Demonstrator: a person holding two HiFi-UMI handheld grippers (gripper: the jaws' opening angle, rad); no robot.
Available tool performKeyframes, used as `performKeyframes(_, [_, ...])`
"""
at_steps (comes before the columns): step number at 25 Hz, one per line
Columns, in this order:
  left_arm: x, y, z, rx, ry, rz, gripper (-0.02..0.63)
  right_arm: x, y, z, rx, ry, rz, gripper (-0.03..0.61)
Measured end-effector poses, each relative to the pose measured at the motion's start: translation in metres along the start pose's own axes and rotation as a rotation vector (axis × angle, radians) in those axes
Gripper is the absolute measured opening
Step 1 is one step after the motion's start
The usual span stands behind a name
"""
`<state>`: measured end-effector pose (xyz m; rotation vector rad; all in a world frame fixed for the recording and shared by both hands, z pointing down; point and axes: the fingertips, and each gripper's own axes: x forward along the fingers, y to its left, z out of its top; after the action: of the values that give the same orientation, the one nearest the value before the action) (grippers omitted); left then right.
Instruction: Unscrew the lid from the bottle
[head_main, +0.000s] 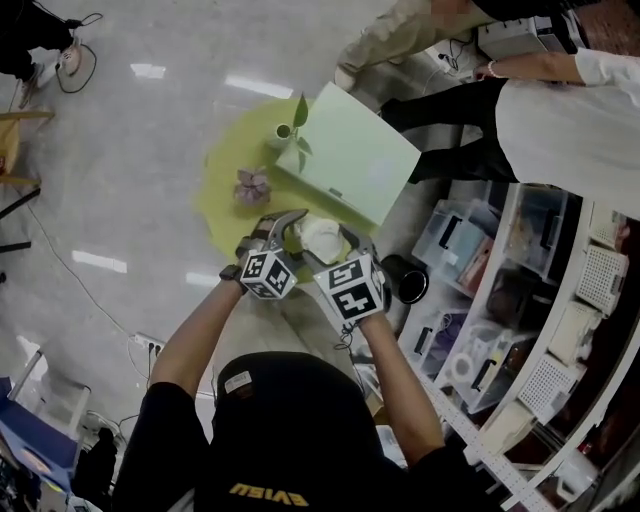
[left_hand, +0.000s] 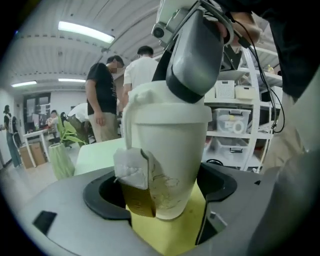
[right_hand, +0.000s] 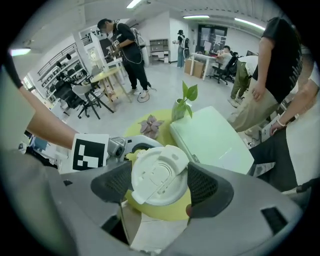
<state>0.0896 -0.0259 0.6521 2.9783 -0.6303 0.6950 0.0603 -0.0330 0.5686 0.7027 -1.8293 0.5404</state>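
Observation:
A white bottle (head_main: 320, 238) with a white lid (right_hand: 159, 175) stands on the round yellow-green table (head_main: 225, 190). A torn white and brown paper label (left_hand: 135, 185) hangs on the bottle's side. My left gripper (left_hand: 162, 192) reaches in nearly level at the bottle's (left_hand: 170, 150) lower body and is open, with a gap at each side. My right gripper (right_hand: 160, 187) comes down from above with the lid between its pads. Those pads stand close to the rim, and I see no firm press. One of its grey fingers (left_hand: 197, 55) shows against the lid in the left gripper view.
A pale green flat box (head_main: 350, 155) lies on the far side of the table, with a small vase with a plant (head_main: 285, 130) and a pink flower ornament (head_main: 252, 185) beside it. A black cup (head_main: 405, 278) and storage shelves (head_main: 560, 330) are at the right. People stand beyond the table.

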Motion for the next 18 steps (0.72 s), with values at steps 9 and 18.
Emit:
performKeyframes(9, [0.0069, -0.005, -0.0033, -0.028, -0.03, -0.069, 0.387, 0.0024, -0.0015, -0.0016, -0.001, 0.023, -0.003, 0.343])
performKeyframes(18, [0.0072, -0.0054, -0.0054, -0.042, -0.011, -0.104, 0.387, 0.0034, -0.0004, -0.0021, -0.025, 0.034, 0.02, 0.342])
